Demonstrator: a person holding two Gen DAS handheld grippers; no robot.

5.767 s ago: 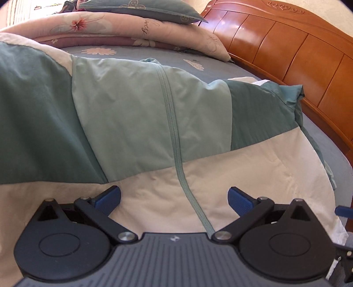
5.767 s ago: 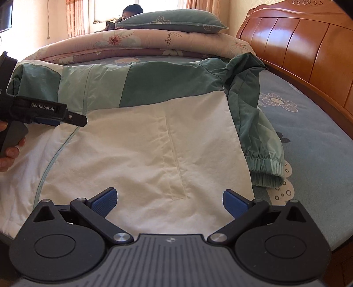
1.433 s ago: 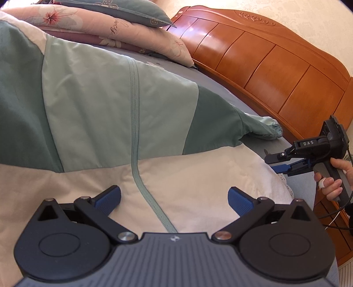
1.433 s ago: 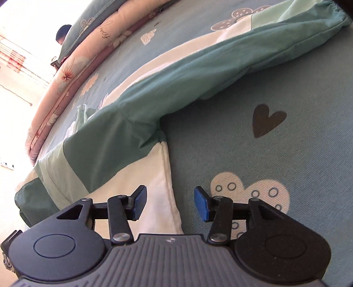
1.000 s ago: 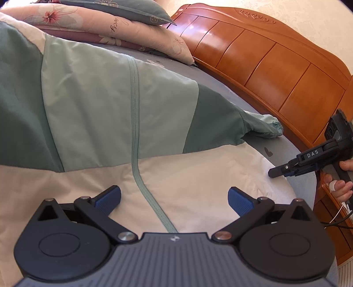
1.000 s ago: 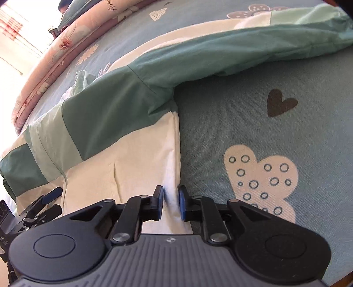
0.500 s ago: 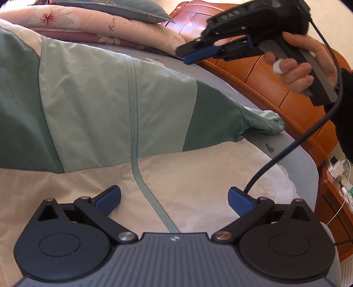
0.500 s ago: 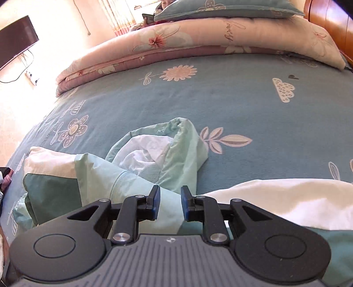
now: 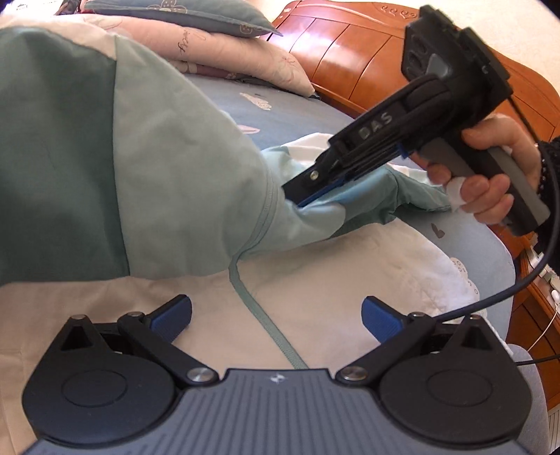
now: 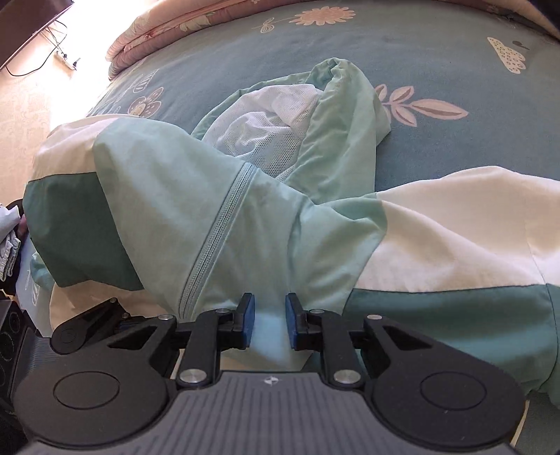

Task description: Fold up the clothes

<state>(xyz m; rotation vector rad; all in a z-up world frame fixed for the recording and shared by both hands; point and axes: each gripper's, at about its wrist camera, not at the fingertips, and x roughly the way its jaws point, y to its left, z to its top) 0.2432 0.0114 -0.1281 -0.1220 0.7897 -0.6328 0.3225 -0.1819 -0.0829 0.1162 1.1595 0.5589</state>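
Jacket [image 9: 147,168], thin limp mint, teal and white zip-up, spread on blue floral bedsheet [image 10: 437,59]; light, slippery, best pinched at seams; right gripper [image 10: 268,320] clamped on its sleeve fabric, left gripper [image 9: 276,313] spread, empty.

We see a bed [image 10: 437,63] with a blue sheet that has flowers and leaves on it. A green and white jacket [image 9: 147,147] lies on it, right under both tongs. Past the tongs, at the far end, lie a folded pink quilt [image 9: 224,49] and a pillow [image 9: 196,17] on top.
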